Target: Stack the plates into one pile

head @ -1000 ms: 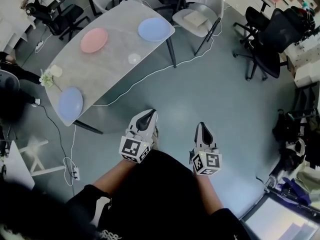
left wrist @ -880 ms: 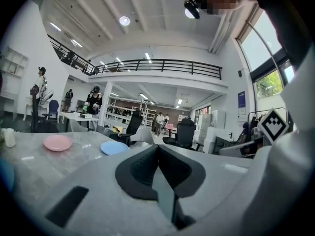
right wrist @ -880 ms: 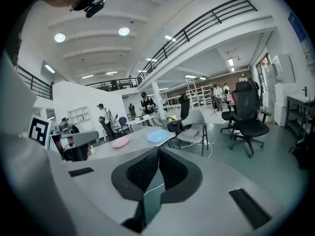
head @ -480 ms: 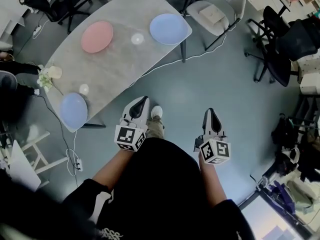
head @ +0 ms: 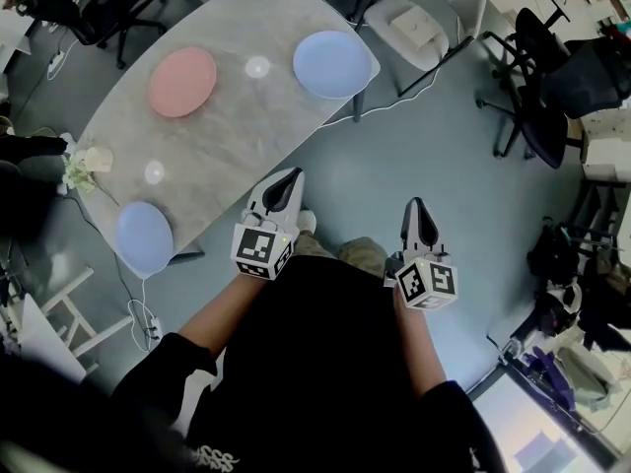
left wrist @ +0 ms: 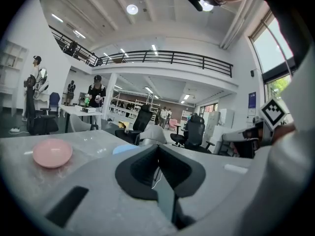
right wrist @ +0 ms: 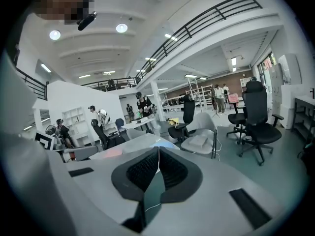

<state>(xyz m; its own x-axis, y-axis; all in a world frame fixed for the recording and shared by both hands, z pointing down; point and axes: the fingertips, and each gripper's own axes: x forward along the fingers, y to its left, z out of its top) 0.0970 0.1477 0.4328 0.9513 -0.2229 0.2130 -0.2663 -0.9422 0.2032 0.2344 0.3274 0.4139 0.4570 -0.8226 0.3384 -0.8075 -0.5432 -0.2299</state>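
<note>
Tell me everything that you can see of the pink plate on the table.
The pink plate is round, plain and shallow, with a slightly raised rim; it looks smooth, perhaps plastic. It is empty and lies flat, right side up, on the far half of the grey table. Only the table touches it.

Right gripper, jaws together and empty — table, blue plate, white chair beyond.

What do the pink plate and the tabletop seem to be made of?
Pink plate: smooth, even pastel colour with a soft sheen; plastic or glazed ceramic, cannot tell which. Tabletop: pale grey, faintly mottled like stone, and glossy enough to show bright light spots; possibly stone or a laminate imitation.
</note>
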